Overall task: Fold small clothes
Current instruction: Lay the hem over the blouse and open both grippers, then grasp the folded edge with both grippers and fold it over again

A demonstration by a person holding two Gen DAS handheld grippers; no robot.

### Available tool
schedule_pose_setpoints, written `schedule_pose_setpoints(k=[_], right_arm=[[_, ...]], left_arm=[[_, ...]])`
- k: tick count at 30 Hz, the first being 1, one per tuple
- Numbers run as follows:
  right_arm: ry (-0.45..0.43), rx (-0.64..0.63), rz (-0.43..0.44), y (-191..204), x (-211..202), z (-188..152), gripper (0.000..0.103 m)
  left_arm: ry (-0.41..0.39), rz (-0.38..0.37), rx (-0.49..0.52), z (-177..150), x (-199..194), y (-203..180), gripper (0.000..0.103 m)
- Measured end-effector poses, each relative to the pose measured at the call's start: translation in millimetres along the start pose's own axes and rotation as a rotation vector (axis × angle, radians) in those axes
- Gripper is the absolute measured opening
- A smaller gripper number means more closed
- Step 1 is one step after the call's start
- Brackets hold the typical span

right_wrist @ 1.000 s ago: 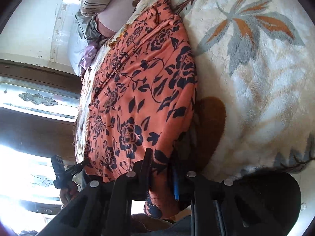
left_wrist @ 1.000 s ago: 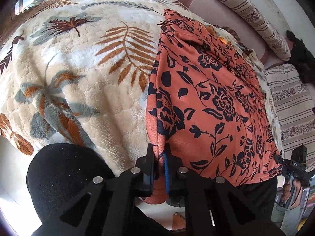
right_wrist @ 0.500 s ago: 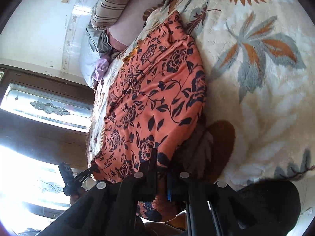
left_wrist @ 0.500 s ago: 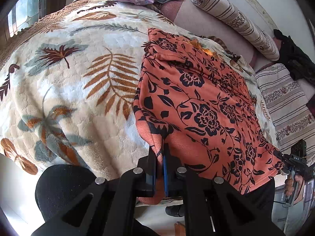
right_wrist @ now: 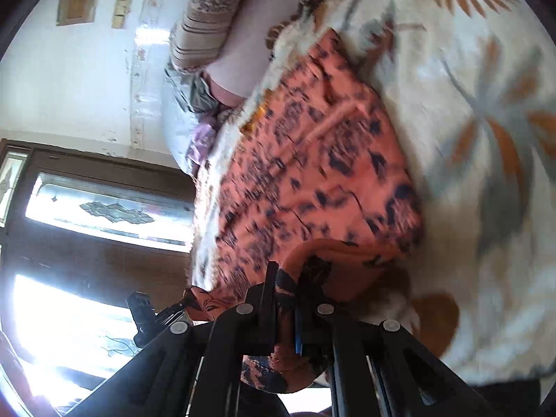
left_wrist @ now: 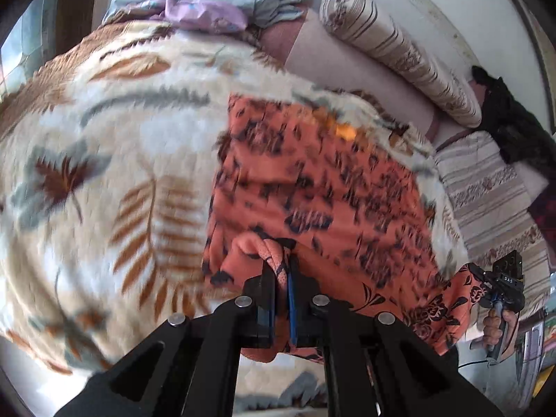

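Observation:
An orange garment with a dark floral print (left_wrist: 312, 180) lies spread on a cream leaf-patterned blanket (left_wrist: 104, 180). My left gripper (left_wrist: 282, 271) is shut on the garment's near corner, which bunches up between the pads and is lifted off the blanket. In the right wrist view the same garment (right_wrist: 330, 180) runs away from me, and my right gripper (right_wrist: 285, 283) is shut on its other near corner, with cloth folding over the fingers. The right gripper (left_wrist: 500, 292), held by a hand, also shows at the lower right of the left wrist view.
A striped bolster (left_wrist: 399, 52) and a striped cushion (left_wrist: 486, 191) lie along the bed's far and right sides. Blue-grey and lilac cloth (left_wrist: 215, 3) is piled at the head. A dark garment (left_wrist: 514, 128) sits at the right. A window (right_wrist: 97, 208) is beside the bed.
Both grippers have shut on the garment's near corners and lifted them up and toward the far end. The near hem now rises off the blanket and starts folding over.

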State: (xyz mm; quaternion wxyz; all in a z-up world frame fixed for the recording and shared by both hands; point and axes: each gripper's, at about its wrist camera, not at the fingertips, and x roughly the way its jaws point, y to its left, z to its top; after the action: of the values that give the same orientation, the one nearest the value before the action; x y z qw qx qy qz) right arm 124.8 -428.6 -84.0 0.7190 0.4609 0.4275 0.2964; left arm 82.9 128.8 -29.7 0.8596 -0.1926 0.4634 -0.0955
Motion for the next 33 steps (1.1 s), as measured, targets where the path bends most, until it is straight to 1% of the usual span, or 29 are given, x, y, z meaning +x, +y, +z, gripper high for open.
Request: schedule_pose_setpoints(k=[2,3,4,5,6,7,8,9,10,11,12,14,15,17,18,20,22,24,26,28,29,30,32,33], right_arm=[[-0.088,-0.027,0.033,12.0,10.1,53.6,0.007],[-0.119,-0.007,0.044,9.4,20.4,80.5,0.007],[-0.138,0.03,0.051,0.8,34.3,105.7,0.011],[-0.151,0.041,0.024,-9.2,50.6,125.0,0.012],[-0.163,0.027,-0.022,-21.6,66.4,141.5,0.018],[-0.16,0.04,-0.092,-38.3,82.3,153.3,0.044],[-0.146,0.095,-0.194,-57.6,95.1,158.9,0.088],[-0.149,0.15,-0.282,-72.1,101.5,157.1,0.093],[-0.181,0.143,-0.253,-77.0,99.6,152.2,0.092],[-0.222,0.109,-0.23,-72.6,91.8,145.1,0.09],[-0.249,0.089,-0.231,-68.6,80.4,138.2,0.091],[-0.289,0.029,-0.239,-56.3,58.7,118.4,0.091],[-0.297,0.009,-0.251,-52.0,49.6,107.7,0.091],[-0.281,-0.003,-0.263,-49.8,38.5,87.6,0.091],[-0.263,0.013,-0.263,-51.9,35.9,78.0,0.091],[-0.231,0.047,-0.239,-54.2,32.8,55.7,0.091],[-0.21,0.05,-0.206,-47.0,37.5,31.9,0.091],[-0.19,0.047,-0.156,-36.8,51.0,6.0,0.091],[-0.151,0.051,-0.148,-29.5,69.1,-10.0,0.091],[-0.128,0.104,-0.158,-34.0,90.4,-14.3,0.091],[-0.134,0.141,-0.172,-38.1,97.2,-15.8,0.091],[-0.162,0.158,-0.189,-39.1,103.4,-12.1,0.091],[-0.226,0.187,-0.188,-36.4,111.5,-0.2,0.091],[-0.251,0.208,-0.177,-36.1,114.7,6.4,0.09]], left_arm=[[-0.072,-0.016,-0.006,51.3,13.2,-3.9,0.006],[-0.1,-0.001,-0.015,75.3,27.8,-2.5,0.009],[-0.118,0.023,-0.028,95.9,46.3,1.4,0.009],[-0.134,0.051,-0.041,112.5,67.8,5.1,0.009],[-0.142,0.071,-0.044,125.3,92.9,10.5,0.015],[-0.107,0.092,-0.04,134.2,121.0,17.7,0.038],[-0.027,0.161,-0.041,140.1,151.5,25.8,0.054],[0.035,0.236,-0.058,140.8,175.2,33.6,0.067],[0.067,0.241,-0.087,138.7,189.6,43.2,0.067],[0.066,0.21,-0.113,135.1,192.5,51.3,0.067],[0.032,0.187,-0.129,132.9,185.0,55.6,0.067],[-0.029,0.185,-0.158,127.8,162.3,61.4,0.07],[-0.058,0.185,-0.168,123.0,147.9,63.5,0.071],[-0.135,0.173,-0.192,107.2,116.0,66.6,0.073],[-0.148,0.161,-0.198,97.9,104.1,68.1,0.078],[-0.132,0.131,-0.195,76.3,88.3,67.7,0.079],[-0.102,0.106,-0.181,49.9,81.3,59.8,0.079],[-0.054,0.077,-0.137,25.8,83.1,46.4,0.079],[-0.04,0.048,-0.116,8.6,89.7,34.6,0.079],[-0.016,0.039,-0.132,3.9,105.8,26.5,0.079],[-0.007,0.034,-0.157,2.7,113.9,25.7,0.079],[-0.007,0.043,-0.181,5.2,122.5,25.7,0.079],[-0.069,0.086,-0.219,12.4,127.1,23.9,0.079],[-0.079,0.094,-0.255,17.4,129.8,24.9,0.081]])
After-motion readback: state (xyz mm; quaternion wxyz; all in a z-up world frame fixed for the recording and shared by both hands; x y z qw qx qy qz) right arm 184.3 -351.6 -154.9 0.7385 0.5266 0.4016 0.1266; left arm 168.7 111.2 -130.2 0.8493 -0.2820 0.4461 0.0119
